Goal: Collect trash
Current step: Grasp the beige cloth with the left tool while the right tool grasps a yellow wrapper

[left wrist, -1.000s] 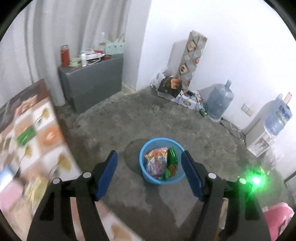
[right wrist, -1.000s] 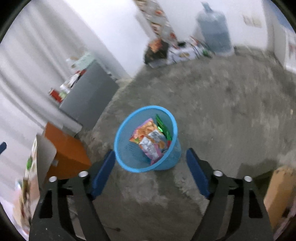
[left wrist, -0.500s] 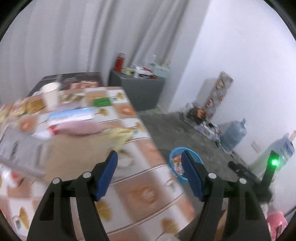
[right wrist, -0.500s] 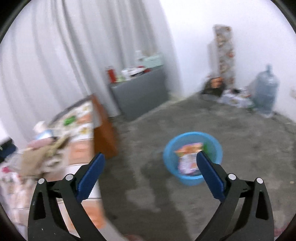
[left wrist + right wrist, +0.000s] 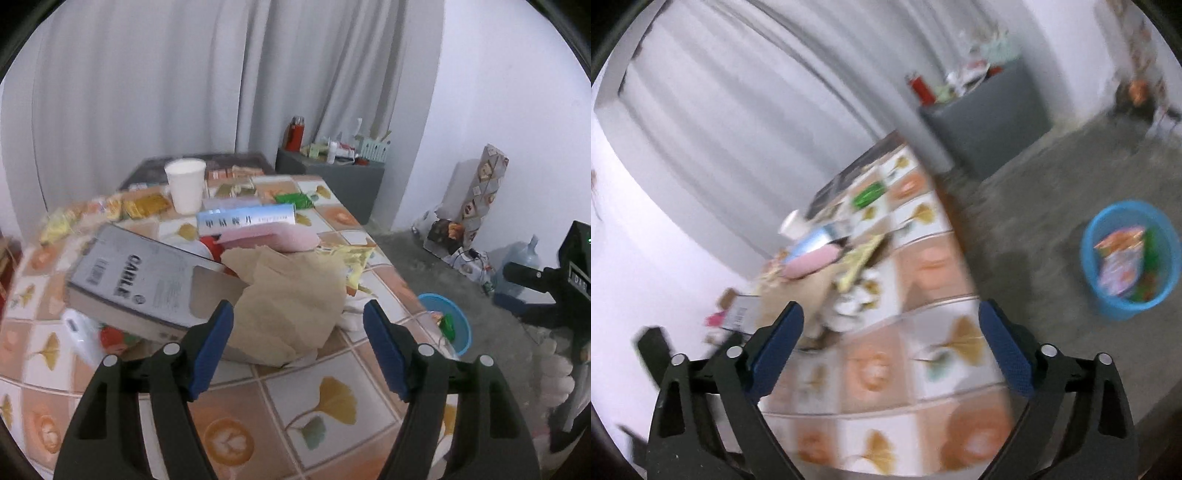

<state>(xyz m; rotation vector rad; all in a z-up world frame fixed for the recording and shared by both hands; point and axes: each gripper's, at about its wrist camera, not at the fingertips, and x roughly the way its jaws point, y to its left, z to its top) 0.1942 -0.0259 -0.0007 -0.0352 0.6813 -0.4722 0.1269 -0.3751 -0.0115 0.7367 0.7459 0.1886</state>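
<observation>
My left gripper (image 5: 297, 343) is open and empty, hovering over the table's near edge, facing a crumpled brown paper (image 5: 291, 295). Around the paper lie a grey box (image 5: 140, 284), a yellow wrapper (image 5: 351, 258), a pink pack (image 5: 269, 236), a blue-white box (image 5: 245, 219), a white cup (image 5: 185, 190) and a green wrapper (image 5: 293, 199). The blue trash basket (image 5: 448, 326) stands on the floor to the right of the table, with wrappers inside. My right gripper (image 5: 890, 339) is open and empty above the tiled table (image 5: 923, 362). The basket (image 5: 1130, 258) is far right in this blurred view.
The table (image 5: 317, 402) has an orange and white tile pattern. A grey cabinet (image 5: 340, 181) with bottles stands by the curtain. A black tripod stand (image 5: 554, 295) and a water jug (image 5: 517, 266) are on the right. The floor is bare concrete.
Both grippers have swung away from the basket on the floor and up to the table. The basket has slid to the right in both views. Both stay open and empty.
</observation>
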